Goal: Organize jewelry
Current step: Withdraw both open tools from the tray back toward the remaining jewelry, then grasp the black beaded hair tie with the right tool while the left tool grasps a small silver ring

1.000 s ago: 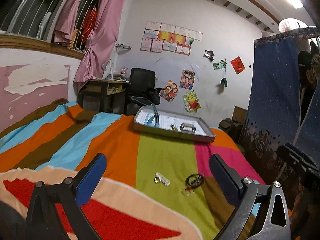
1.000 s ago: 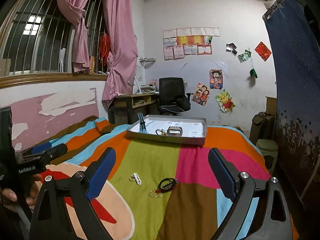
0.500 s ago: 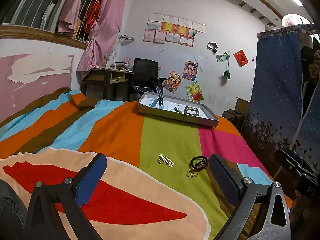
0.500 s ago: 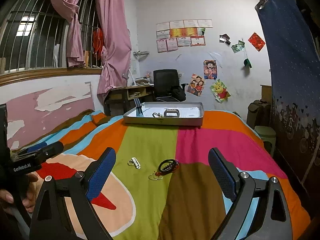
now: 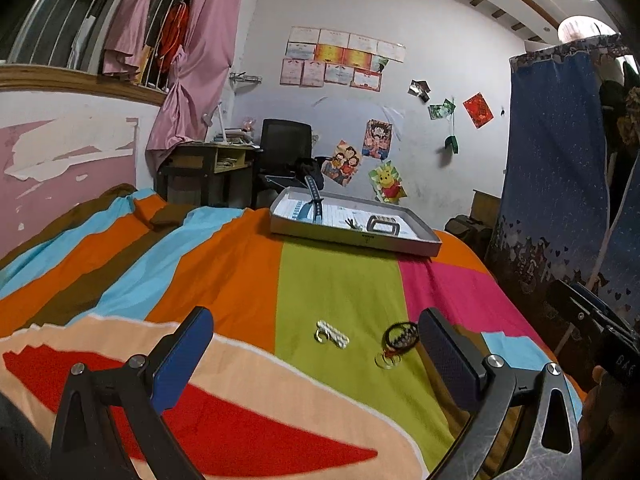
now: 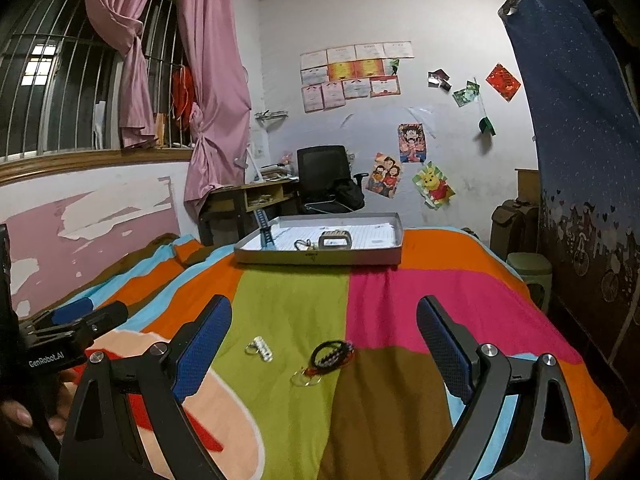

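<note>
Now: both grippers gape empty above the bed.
Right gripper [image 6: 324, 332] should straddle the bracelet [image 6: 332, 354] squarely; left gripper [image 5: 316, 340] likewise wide.

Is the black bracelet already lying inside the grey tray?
No, the black bracelet lies on the striped bedspread between the open fingers of the right gripper, well short of the grey tray.

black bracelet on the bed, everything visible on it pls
The black bracelet is a dark cord loop with pale beads and red accents, lying flat on the striped bedspread at the green-brown border. Thin wire rings lie against its near end. No gripper touches it; a small silver piece lies apart on its left.
</note>
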### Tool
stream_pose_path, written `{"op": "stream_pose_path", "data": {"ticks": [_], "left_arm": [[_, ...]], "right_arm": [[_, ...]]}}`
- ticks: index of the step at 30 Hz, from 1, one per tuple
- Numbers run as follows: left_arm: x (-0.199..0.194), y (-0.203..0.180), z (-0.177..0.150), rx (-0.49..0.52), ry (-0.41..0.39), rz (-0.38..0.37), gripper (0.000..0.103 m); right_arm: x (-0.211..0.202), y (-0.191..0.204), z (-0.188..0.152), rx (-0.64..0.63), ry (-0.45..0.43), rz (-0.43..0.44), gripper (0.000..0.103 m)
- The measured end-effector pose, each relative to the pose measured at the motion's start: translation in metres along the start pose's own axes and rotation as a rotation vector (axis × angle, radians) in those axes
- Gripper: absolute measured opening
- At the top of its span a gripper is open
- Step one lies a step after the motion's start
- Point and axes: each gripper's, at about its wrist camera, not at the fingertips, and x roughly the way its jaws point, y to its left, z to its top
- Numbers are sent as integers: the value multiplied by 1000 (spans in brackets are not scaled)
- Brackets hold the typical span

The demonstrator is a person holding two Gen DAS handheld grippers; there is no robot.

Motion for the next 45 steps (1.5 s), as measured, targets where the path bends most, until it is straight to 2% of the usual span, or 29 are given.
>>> {"op": "stream_pose_path", "data": {"ticks": [10, 18, 27, 38, 43, 45], "left_arm": [[59, -8, 34, 4, -56, -10, 103], [110, -4, 39, -8, -23, -2, 103], [170, 15, 15, -16, 127, 21, 103], [213, 21, -29, 23, 416, -103, 103], [221, 18, -41, 38, 470, -179, 102], [224, 15, -42, 43, 489, -210, 92]], "right_arm": [[57, -8, 27, -15, -23, -9, 91], [117, -14, 32, -20, 12, -13, 91], [186, -23, 9, -22, 155, 26, 91], [234, -36, -38, -26, 365, 98, 89], [249, -35, -52, -50, 462, 142, 69], [254, -32, -55, -75, 499, 160, 64]]}}
